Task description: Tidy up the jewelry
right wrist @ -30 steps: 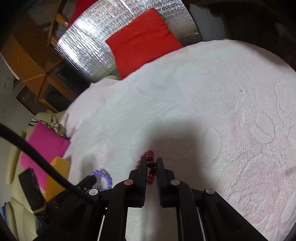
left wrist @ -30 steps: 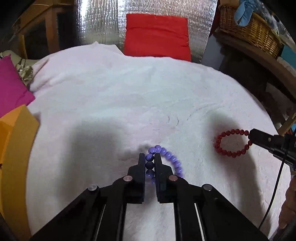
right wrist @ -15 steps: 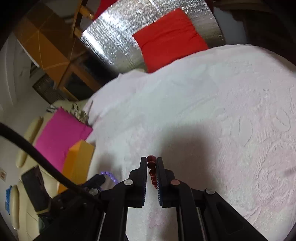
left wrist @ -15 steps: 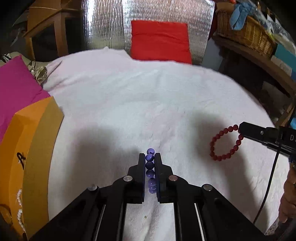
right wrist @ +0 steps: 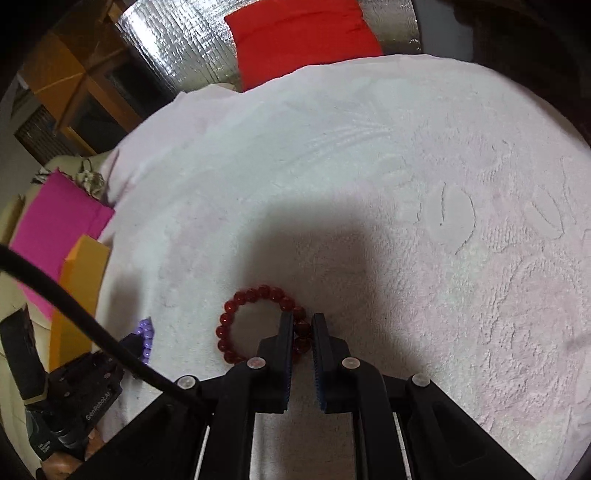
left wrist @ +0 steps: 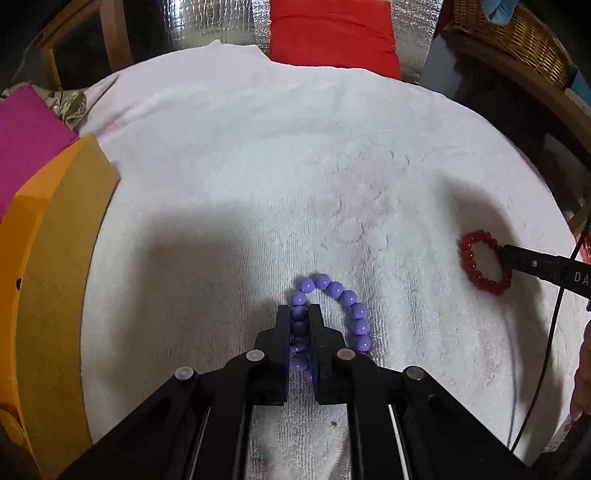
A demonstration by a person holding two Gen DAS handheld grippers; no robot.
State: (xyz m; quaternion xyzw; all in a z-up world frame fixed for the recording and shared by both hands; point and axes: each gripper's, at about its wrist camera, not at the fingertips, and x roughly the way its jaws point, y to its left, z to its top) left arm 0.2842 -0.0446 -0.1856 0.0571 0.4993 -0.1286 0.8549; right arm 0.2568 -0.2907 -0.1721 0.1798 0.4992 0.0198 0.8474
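From my left wrist camera, the left gripper (left wrist: pixel 299 314) is pinching the purple bead bracelet (left wrist: pixel 334 321), its jaws pressed onto the near-left run of beads; the loop lies on the white towel (left wrist: pixel 240 184) with its long axis running away from me and the free arc bulging right. The orange box (left wrist: pixel 55 277) rises close on the left, with a magenta cushion (left wrist: pixel 26 129) behind it; ahead, the towel is open up to the red cushion (left wrist: pixel 332 37), and a wicker basket (left wrist: pixel 517 33) sits beyond the right edge. Far right, the red bead bracelet (left wrist: pixel 482 262) lies flat with a black fingertip of the right gripper (left wrist: pixel 508 258) at its rim. From my right wrist camera, that bracelet (right wrist: pixel 258 325) is a round loop spreading left of the right gripper (right wrist: pixel 303 323), whose jaws have just been easing apart with the right-side beads between them; in the shadow I think the pads barely touch them, if at all. Wide bare towel (right wrist: pixel 443 184) lies to the right here, unseen from the other view, and a few purple beads (right wrist: pixel 146 338) show at the left gripper's tip (right wrist: pixel 135 341), behind a black cable (right wrist: pixel 74 314).
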